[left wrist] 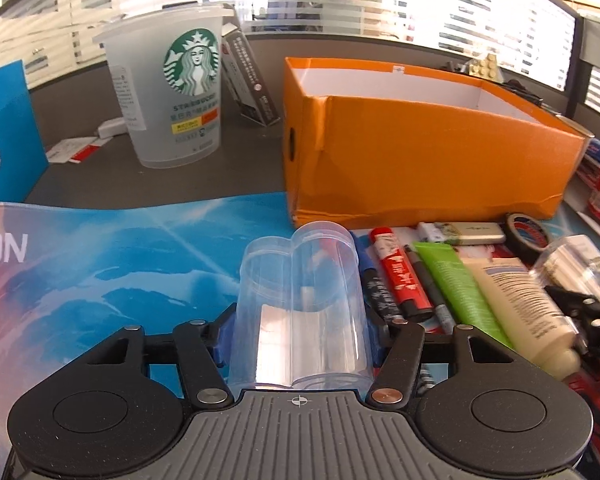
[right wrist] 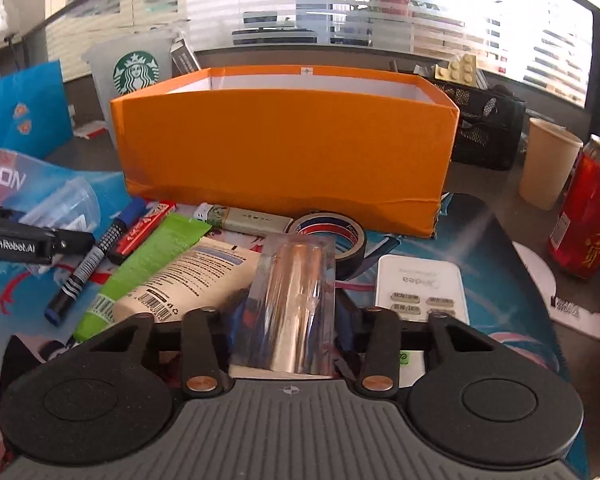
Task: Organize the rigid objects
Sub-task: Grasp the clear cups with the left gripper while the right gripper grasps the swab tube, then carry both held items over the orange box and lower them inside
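Both hand-held grippers gripping: left (left wrist: 300, 320) on heart-shaped clear container (left wrist: 300, 300), right (right wrist: 290, 320) on clear tube (right wrist: 292, 304). Lift clear over orange box (right wrist: 284, 148) wall before releasing.

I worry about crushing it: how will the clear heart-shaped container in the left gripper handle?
The clear heart-shaped container looks thin-walled and empty, so probably light and apt to flex or crack under a hard squeeze. Its glossy plastic may slip. Held between the left gripper fingers, its curved lobes could let it twist.
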